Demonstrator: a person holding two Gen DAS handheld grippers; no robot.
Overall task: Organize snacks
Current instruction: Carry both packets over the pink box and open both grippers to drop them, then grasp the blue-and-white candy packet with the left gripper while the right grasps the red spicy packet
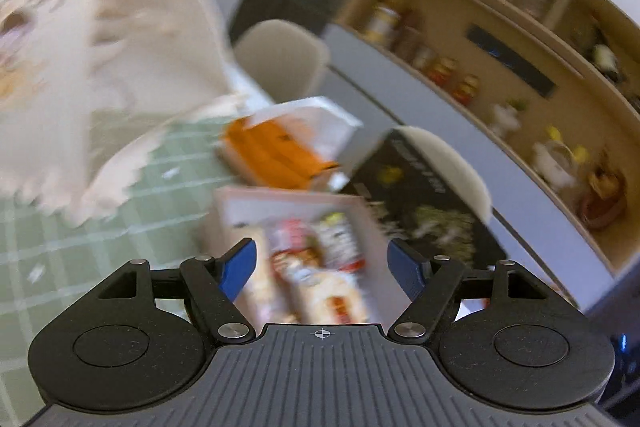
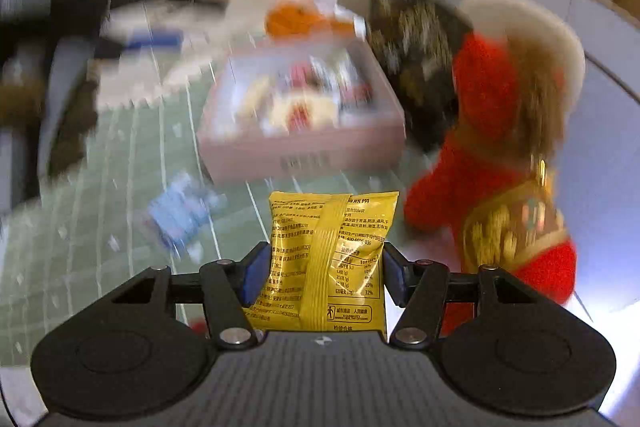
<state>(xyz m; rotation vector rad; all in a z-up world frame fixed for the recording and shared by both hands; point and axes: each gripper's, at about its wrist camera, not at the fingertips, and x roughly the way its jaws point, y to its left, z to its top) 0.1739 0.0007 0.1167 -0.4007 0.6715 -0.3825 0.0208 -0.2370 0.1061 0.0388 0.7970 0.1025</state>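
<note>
A yellow snack packet (image 2: 326,263) with printed text is held upright between the blue pads of my right gripper (image 2: 322,269), which is shut on it above the green checked tablecloth (image 2: 100,247). Beyond it stands a pink box (image 2: 300,151) with several snack packets inside. My left gripper (image 1: 322,263) hangs over the same pink box (image 1: 224,211), its blue pads wide apart with nothing between them. A blue-and-white packet (image 2: 180,215) lies loose on the cloth, left of the yellow one.
A red plush toy (image 2: 492,163) with gold trim stands right of the box. An orange pack in a clear bag (image 1: 276,155) and a dark box (image 1: 424,203) sit behind it. A white fluffy thing (image 1: 100,67) fills the left. Shelves with jars (image 1: 440,67) line the wall.
</note>
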